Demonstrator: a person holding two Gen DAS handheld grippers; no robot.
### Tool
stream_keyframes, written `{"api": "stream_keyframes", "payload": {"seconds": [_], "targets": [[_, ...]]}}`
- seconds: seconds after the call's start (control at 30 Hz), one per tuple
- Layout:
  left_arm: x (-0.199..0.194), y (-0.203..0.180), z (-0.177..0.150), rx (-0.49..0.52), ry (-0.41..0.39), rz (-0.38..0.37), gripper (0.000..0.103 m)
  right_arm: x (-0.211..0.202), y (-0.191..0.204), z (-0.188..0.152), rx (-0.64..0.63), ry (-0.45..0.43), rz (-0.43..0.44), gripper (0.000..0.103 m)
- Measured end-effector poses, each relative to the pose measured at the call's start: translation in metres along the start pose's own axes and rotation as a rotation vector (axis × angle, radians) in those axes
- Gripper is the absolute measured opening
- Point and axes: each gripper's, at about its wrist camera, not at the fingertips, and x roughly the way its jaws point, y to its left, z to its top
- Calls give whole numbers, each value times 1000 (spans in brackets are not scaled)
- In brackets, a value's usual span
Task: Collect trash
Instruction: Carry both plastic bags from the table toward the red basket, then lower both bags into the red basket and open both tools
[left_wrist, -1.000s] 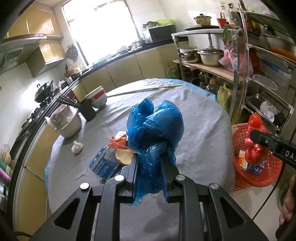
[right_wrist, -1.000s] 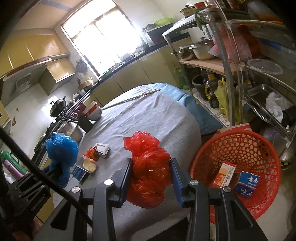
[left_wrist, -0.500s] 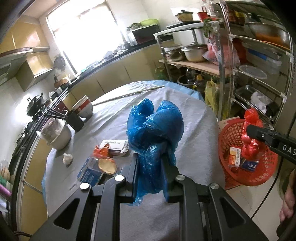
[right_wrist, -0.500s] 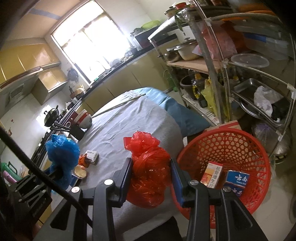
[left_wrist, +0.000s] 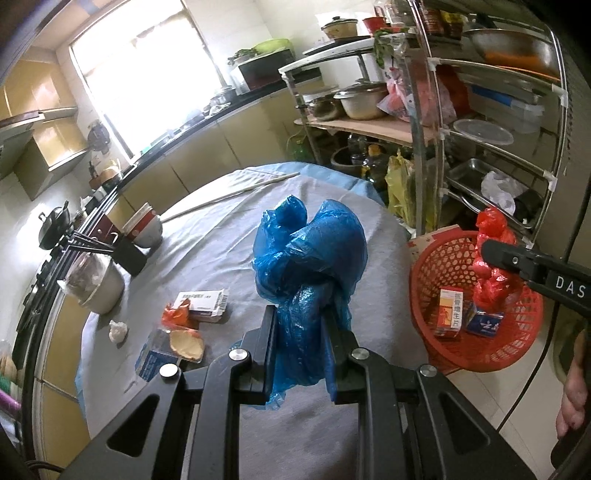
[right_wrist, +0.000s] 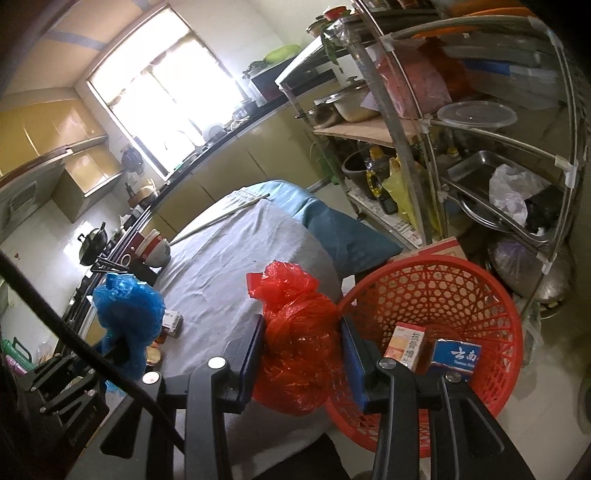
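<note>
Kitchen cabinets, a bright window and a metal rack (right_wrist: 480, 122) of pots close in around the round surface (left_wrist: 207, 258) under its grey cloth, and a red basket (right_wrist: 491, 295) stands on the floor at its right edge.

My left claw (left_wrist: 299, 343) is clenched on a blue plastic bag (left_wrist: 310, 254), knotted into a bundle. The pads pinch it low, under the knot, so the puffed top rises above the fingers while a loose tail hangs below them. It is above the cloth, short of the table edge and well apart from the basket.

My right claw (right_wrist: 303, 354) grips a red plastic bag (right_wrist: 295, 325) around its middle, the crumpled top poking up between the fingers. This one is at the basket's near rim, just beside it and partly over it. Two small cartons (right_wrist: 432, 350) already lie inside.

Both bags look light, soft and crinkly. I judge they will squash under the pads instead of resisting, and thin film can slide, so the knot or a bunched fold is the safest place to pinch. Dropped, they should fall slowly and may catch on the rim, so each should be let go well over the basket's mouth.

Other scraps wait on the cloth: a flat white box (left_wrist: 203, 299), an orange wrapper (left_wrist: 177, 314), a blue carton (left_wrist: 155, 358) and a crumpled tissue (left_wrist: 118, 330).
</note>
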Motion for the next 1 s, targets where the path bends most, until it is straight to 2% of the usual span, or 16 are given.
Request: {"api": "stream_keyframes", "payload": {"seconds": [0.53, 1.0], "targets": [[2, -33, 9, 71, -8, -57, 23, -13, -35, 0, 57, -4, -62, 43], [13, -83, 16, 175, 16, -118, 23, -23, -79, -1, 151, -3, -109, 43]]}}
